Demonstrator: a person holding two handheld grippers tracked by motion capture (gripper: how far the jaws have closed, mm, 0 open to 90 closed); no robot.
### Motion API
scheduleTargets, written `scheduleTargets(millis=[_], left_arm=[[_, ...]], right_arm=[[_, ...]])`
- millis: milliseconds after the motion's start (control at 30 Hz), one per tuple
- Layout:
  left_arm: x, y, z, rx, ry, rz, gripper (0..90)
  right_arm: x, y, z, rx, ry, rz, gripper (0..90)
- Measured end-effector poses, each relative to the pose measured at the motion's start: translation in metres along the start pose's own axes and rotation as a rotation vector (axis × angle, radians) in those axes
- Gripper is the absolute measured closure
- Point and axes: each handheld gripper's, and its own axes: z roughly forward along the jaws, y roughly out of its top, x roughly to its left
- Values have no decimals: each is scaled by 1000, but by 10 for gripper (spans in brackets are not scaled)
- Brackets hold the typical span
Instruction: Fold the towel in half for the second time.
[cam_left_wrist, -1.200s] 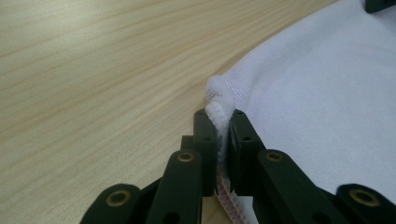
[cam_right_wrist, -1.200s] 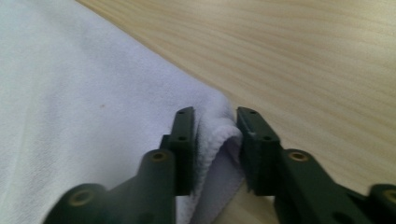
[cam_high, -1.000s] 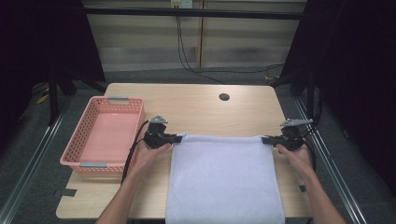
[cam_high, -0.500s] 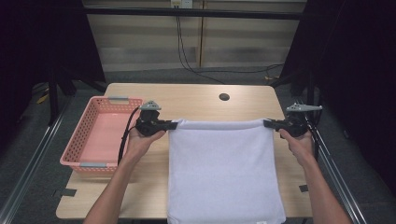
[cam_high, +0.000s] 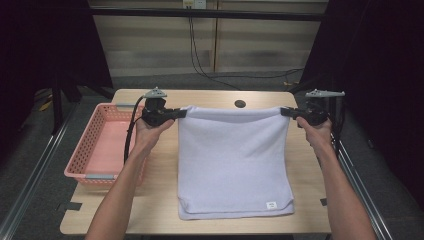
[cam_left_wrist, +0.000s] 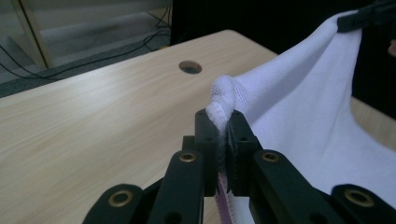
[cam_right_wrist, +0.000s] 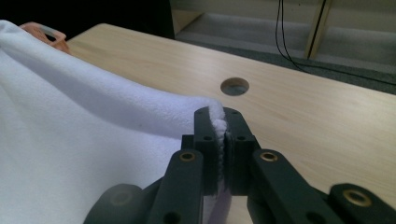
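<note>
Towel (cam_high: 232, 160): its far edge has risen off the table (cam_high: 165, 200), each corner clenched in a hand-held gripper, left (cam_high: 181, 114) and right (cam_high: 286, 111); probably a fold toward the near edge follows.

White towel (cam_high: 234, 160): far edge lifted taut, near part draped on table.

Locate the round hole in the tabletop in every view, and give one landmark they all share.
High view: round hole at the table's far edge, just behind the white towel.
Left gripper view: hole at upper centre.
Right gripper view: hole right of centre.
Shared landmark: the towel.
</note>
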Motion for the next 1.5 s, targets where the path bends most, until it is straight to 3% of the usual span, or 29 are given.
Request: scheduleTargets(millis=[100, 167, 267, 367, 500, 700, 967, 1100, 1133, 1200, 1233, 1300, 1367, 1433, 1500], left_arm=[[-8, -5, -8, 10, -4, 31, 858], [-13, -12, -15, -1, -13, 24, 858], [-26, -23, -25, -5, -25, 44, 858], [-40, -33, -36, -26, -29, 59, 856], [-55, -49, -49, -46, -56, 60, 856], [-70, -74, -57, -35, -78, 58, 855], [-85, -121, -51, 119, -107, 66, 854], [-96, -140, -59, 131, -134, 66, 854], [-97, -144, -60, 146, -154, 51, 853], [-103, -152, -64, 170, -157, 63, 844], [-106, -157, -68, 196, -179, 69, 833], [-107, -159, -72, 203, -191, 74, 827], [-108, -161, -78, 206, -216, 80, 803], [-106, -160, -85, 178, -250, 70, 752], [-103, -156, -90, 134, -230, 47, 742]], right_arm=[[6, -2, -9, -15, 22, -16, 859], [11, -7, -17, -24, 43, -23, 859], [21, -16, -36, -50, 80, -41, 859], [26, -22, -44, -57, 101, -47, 858], [36, -37, -60, -45, 118, -64, 855], [47, -62, -71, -33, 164, -63, 854], [70, -125, -80, 104, 196, -65, 844], [76, -149, -88, 197, 220, -76, 819], [79, -154, -91, 211, 212, -87, 812], [82, -162, -96, 233, 223, -86, 797], [85, -169, -100, 254, 225, -83, 784], [86, -172, -102, 267, 235, -83, 762], [88, -175, -106, 295, 275, -65, 702], [90, -174, -112, 268, 248, -61, 653], [91, -169, -115, 240, 240, -63, 641]])
